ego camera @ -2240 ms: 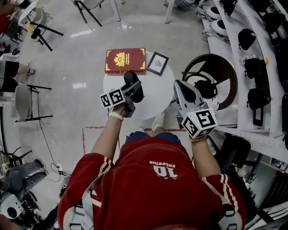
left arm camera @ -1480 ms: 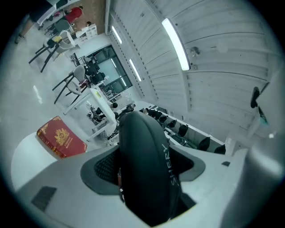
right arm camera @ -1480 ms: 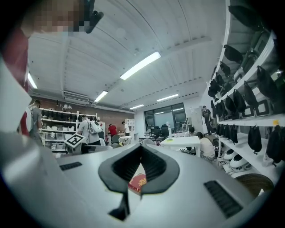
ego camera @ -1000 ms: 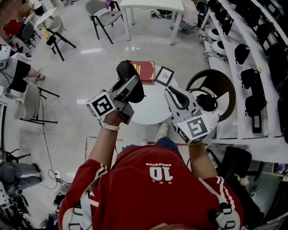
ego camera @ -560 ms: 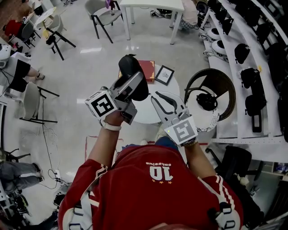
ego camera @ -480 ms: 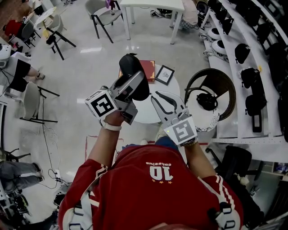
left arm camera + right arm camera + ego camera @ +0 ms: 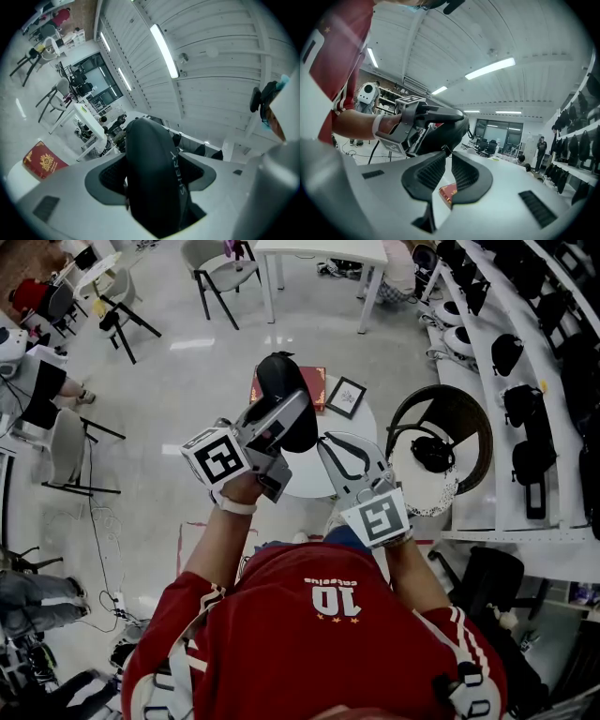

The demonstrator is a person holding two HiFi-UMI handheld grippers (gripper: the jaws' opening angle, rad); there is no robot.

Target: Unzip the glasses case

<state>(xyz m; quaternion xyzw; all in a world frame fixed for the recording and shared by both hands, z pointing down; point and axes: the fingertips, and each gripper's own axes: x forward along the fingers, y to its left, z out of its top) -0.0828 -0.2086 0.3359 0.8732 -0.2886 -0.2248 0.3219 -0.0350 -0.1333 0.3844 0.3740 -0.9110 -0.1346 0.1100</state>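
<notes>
The left tool is clamped on the glasses case, 1 jaw pad pressed against each long side. The case is black and rounded, and it stands on end between the pads with its upper end sticking out past the jaw tips. Pale lettering runs along its narrow edge in the left gripper view. The person holds the case up in the air, well above the round white worktop and touching nothing on it.

The right tool is raised above the worktop too, just beside the case, with its jaws pointing at the case's side. Those jaws stand narrow, with only a thin slit between the 2 ribbed pads. The small zipper pull hangs off the case's edge right at the jaw tips, at the mouth of the slit. The pads do not clearly pinch it.

A red book with gold decoration lies flat on the far part of the worktop. In the head view the raised case covers the book's middle. In the right gripper view a strip of the book shows through the slit. A small framed picture lies on the worktop just beside the book.
</notes>
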